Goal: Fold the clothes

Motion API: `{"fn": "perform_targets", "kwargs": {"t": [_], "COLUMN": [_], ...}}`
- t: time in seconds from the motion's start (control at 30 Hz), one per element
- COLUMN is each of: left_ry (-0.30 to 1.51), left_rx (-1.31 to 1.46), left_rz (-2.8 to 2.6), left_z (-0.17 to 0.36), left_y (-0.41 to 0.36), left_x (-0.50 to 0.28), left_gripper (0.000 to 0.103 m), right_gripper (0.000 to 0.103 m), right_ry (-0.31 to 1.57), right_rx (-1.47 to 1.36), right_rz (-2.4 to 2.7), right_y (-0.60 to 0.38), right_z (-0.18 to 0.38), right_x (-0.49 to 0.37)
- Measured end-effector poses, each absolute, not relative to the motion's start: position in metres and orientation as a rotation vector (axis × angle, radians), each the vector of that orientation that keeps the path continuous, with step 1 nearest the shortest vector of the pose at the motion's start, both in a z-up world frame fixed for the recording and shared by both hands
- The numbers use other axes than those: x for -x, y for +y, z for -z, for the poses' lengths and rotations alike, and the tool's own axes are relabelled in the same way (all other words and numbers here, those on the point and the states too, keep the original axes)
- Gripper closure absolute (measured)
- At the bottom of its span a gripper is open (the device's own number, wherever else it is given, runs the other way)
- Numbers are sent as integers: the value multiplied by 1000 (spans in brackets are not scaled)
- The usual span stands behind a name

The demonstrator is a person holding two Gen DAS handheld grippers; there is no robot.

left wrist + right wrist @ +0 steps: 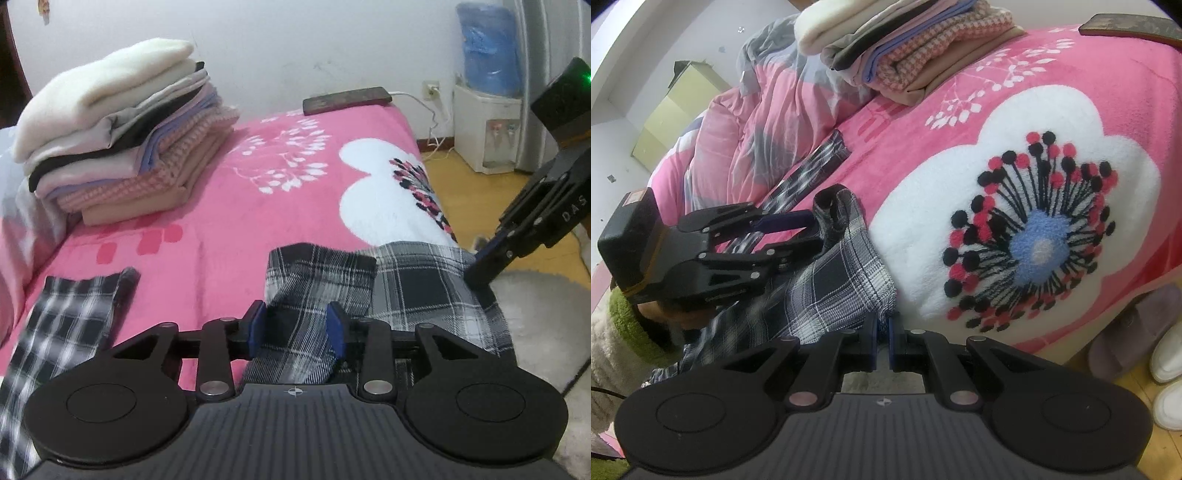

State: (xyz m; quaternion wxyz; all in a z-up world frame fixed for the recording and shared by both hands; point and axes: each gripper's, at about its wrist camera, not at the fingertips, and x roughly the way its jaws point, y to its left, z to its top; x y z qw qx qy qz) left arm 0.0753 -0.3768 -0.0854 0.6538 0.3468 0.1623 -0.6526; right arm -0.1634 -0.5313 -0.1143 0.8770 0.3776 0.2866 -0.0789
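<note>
A black-and-white plaid garment (417, 284) lies at the near edge of the pink floral blanket (258, 206); it also shows in the right wrist view (834, 288). One loose part (70, 314) trails off to the left. My left gripper (297, 326) stands open with a raised fold of the plaid cloth between its blue pads, not clamped. In the right wrist view the left gripper (816, 230) reaches that fold from the left. My right gripper (882, 341) is shut on the garment's edge; it also shows in the left wrist view (480, 269).
A stack of folded clothes (122, 140) sits at the back left of the bed. A dark phone (347, 100) on a charger lies at the far edge. A rumpled quilt (757, 110) lies beyond. A water dispenser (487, 110) and shoes (1167, 376) stand on the floor.
</note>
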Motion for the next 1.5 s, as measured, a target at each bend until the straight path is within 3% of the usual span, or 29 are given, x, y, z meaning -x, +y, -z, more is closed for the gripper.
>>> {"fn": "perform_targets", "kwargs": {"t": [0.07, 0.17, 0.5, 0.63, 0.7, 0.77, 0.83, 1.13, 1.33, 1.5], "left_ry": [368, 343, 360, 494, 591, 663, 716, 820, 918, 913], "left_rx": [-785, -811, -632, -539, -452, -379, -360, -401, -126, -137], "left_rz": [1482, 1480, 1282, 1178, 1225, 1287, 1324, 1368, 1341, 1372], "left_z": [86, 87, 57, 67, 64, 61, 63, 79, 61, 54], "left_y": [-376, -373, -387, -398, -394, -389, -392, -415, -398, -401], "left_x": [-76, -71, -137, -173, -183, -189, -188, -182, -219, -215], "left_gripper": [85, 96, 100, 99, 97, 79, 71, 70, 70, 52], "right_gripper": [98, 98, 98, 98, 98, 98, 98, 98, 98, 98], "right_ry": [597, 595, 591, 590, 590, 589, 588, 581, 574, 569], "right_rx": [-789, -792, -790, -802, -800, -805, -810, -820, -824, -831], "right_rz": [165, 165, 170, 172, 172, 170, 168, 171, 168, 166], "right_y": [-531, -531, -531, -532, -532, -533, -533, -534, -534, -535], "right_z": [114, 115, 116, 117, 117, 117, 118, 118, 119, 119], "right_x": [163, 163, 163, 163, 163, 163, 163, 163, 164, 164]}}
